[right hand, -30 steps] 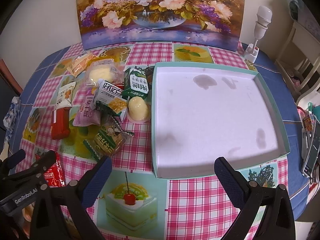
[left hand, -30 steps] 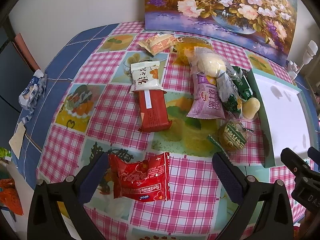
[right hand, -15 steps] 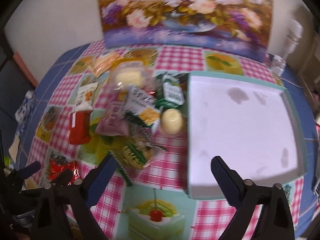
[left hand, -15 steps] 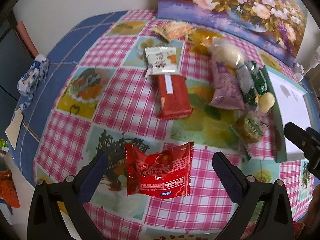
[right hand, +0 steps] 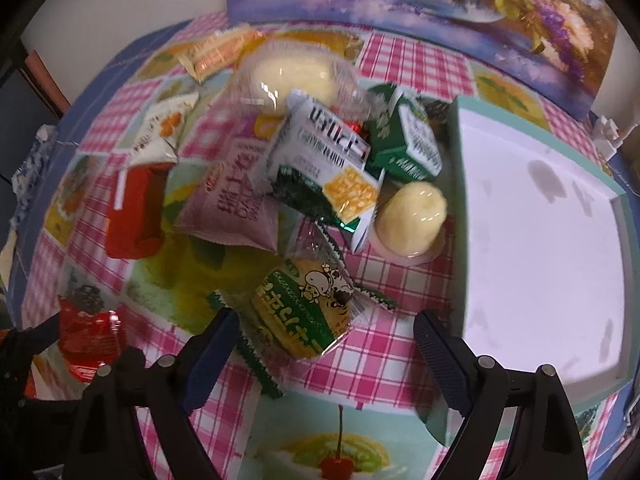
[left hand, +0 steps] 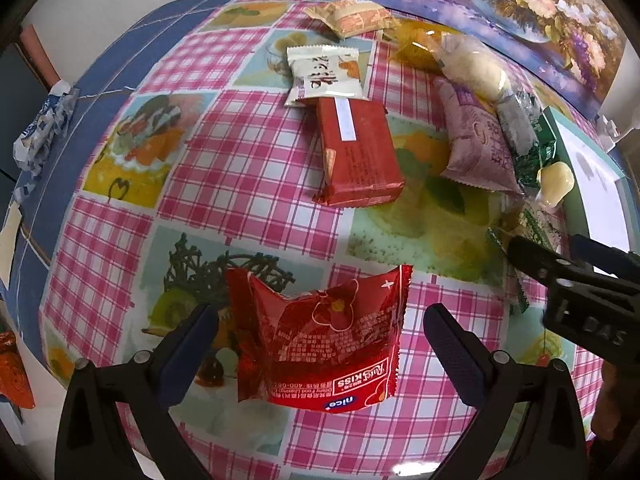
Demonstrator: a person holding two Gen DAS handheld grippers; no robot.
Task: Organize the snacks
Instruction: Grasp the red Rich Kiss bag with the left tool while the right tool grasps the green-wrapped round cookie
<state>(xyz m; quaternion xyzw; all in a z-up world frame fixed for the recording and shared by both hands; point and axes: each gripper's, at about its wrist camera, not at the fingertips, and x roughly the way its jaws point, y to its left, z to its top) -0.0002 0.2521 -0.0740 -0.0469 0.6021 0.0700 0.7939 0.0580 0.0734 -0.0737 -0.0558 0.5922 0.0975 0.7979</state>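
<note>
My left gripper [left hand: 320, 344] is open, its fingers on either side of a crinkled red snack packet [left hand: 320, 340] on the checked tablecloth. My right gripper [right hand: 320, 352] is open too, straddling a round green biscuit pack [right hand: 304, 312] with a cow drawing. Behind it lie a white-green cracker packet [right hand: 324, 168], a purple pouch [right hand: 236, 204], a green carton [right hand: 412, 144], a yellow jelly cup [right hand: 412, 216], a red bar [left hand: 356, 156] and a white sachet [left hand: 324, 76]. The empty white tray [right hand: 540, 216] with a teal rim sits at the right.
A flower painting [left hand: 500, 0] leans against the wall at the back. An orange-beige wrapper [left hand: 352, 16] and a clear-bagged bun [left hand: 476, 64] lie near it. A crumpled blue-white wrapper [left hand: 40, 128] rests on the blue table edge at the left.
Both grippers have moved forward and down toward the table. The red packet now sits between the left fingers and the green biscuit pack between the right ones.
</note>
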